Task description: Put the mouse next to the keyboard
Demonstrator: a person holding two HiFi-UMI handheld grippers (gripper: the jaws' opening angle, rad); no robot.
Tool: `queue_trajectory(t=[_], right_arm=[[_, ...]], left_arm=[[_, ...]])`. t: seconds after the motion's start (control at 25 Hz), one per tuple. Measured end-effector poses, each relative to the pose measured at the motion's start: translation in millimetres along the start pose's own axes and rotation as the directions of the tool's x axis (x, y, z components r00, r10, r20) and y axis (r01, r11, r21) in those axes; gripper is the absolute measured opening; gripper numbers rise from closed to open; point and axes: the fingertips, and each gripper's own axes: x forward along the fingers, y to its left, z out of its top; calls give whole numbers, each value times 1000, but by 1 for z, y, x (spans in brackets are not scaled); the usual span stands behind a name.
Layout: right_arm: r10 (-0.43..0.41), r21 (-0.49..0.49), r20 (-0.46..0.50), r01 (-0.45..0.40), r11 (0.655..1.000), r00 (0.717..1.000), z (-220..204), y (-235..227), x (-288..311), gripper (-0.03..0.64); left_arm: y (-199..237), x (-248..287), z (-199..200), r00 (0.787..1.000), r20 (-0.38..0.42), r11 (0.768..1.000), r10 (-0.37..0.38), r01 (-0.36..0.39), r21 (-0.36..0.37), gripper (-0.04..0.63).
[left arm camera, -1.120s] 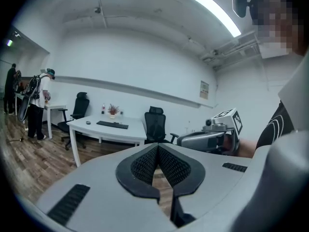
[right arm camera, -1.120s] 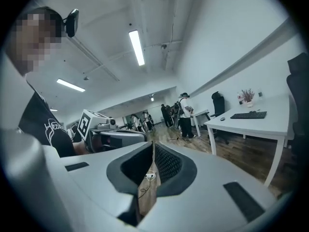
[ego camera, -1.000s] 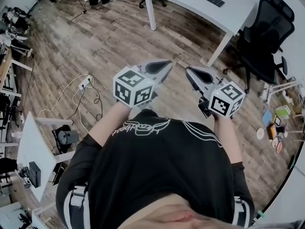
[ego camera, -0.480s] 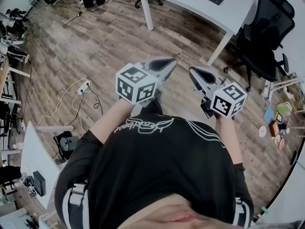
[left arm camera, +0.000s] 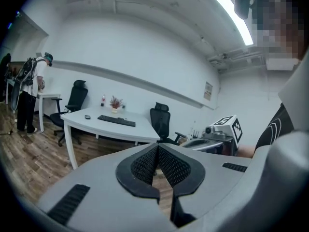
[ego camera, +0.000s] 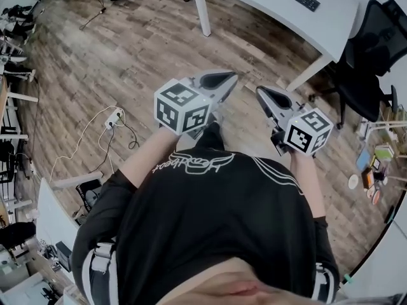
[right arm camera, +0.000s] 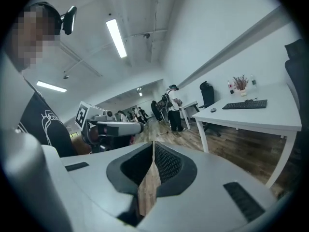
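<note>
Closer to the tabletop than before; left hand-held gripper and right hand-held gripper both pinched together, empty; I'd open one before reaching the mouse; keyboard sits near it.

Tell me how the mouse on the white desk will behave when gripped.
The mouse looks small and low, so probably light. Its rounded shell may slip in a grip. Lying flat on the desk, it should slide, not roll.

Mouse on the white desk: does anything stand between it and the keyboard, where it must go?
Nothing visible does. In the left gripper view the mouse lies on the white desk left of the keyboard, with only bare desk top between them. The small plant stands further back, off that path.
</note>
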Motion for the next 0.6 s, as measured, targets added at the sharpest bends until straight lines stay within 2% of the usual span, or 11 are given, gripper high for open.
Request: queue_trajectory(t=[0.2,0.36,0.6], right_arm=[[-14,44,-22,15,999,1000,37,-58,91,15],[-38,39,-46,40,998,998,72,-99,159,15],[-50,34,-67,52,998,996,108,-139,231,14]], left_arm=[[106,29,31,1000,-25,1000,-13,13,-16,8],[188,45,54,999,-41,1000,-18,17,-19,8],[276,60,82,999,-33,999,-16,15,-46,8]])
